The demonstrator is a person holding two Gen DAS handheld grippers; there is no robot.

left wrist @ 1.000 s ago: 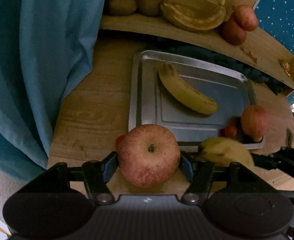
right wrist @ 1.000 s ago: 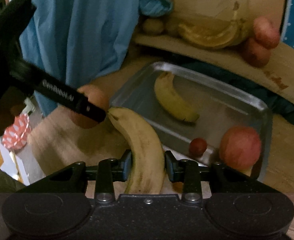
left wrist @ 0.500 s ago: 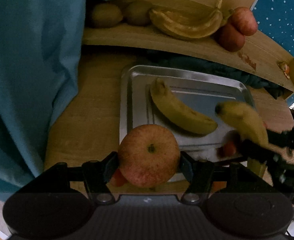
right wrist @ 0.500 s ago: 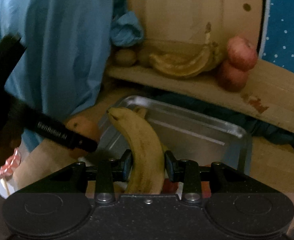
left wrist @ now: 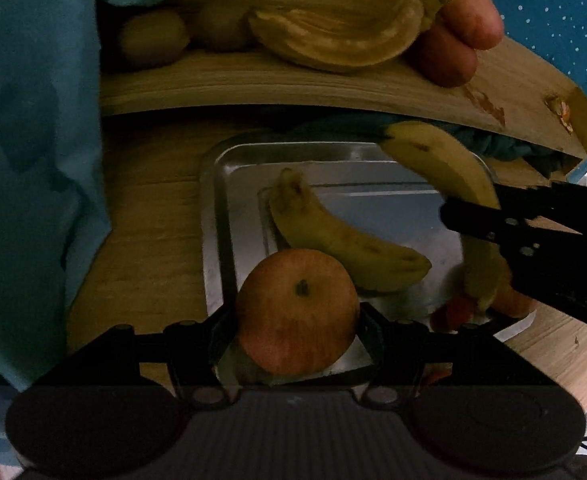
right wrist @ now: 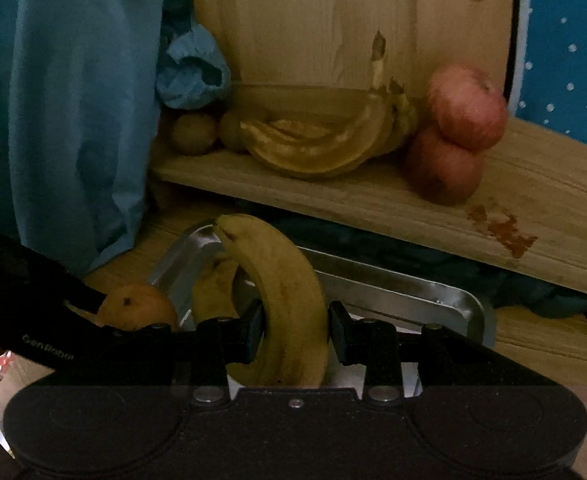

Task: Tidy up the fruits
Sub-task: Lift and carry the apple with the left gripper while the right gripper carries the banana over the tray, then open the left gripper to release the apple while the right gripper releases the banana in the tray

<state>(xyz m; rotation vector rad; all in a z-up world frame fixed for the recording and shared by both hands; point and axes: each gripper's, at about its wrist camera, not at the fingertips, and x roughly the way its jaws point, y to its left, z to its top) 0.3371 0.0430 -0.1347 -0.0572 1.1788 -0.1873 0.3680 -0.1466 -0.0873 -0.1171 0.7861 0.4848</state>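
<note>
The left gripper (left wrist: 297, 316), clamped on the apple (left wrist: 296, 312), has moved from the bench onto the tray's (left wrist: 213, 216) near-left corner. The right gripper (right wrist: 295, 334), gripping a banana (right wrist: 289, 300), has risen over the tray's right edge; a second banana (left wrist: 345, 244) lies mid-tray.

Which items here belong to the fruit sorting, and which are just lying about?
Job: apple in left gripper; banana in right gripper; tray; tray banana; shelf fruit.
Lying about: blue cloth; dotted fabric.
</note>
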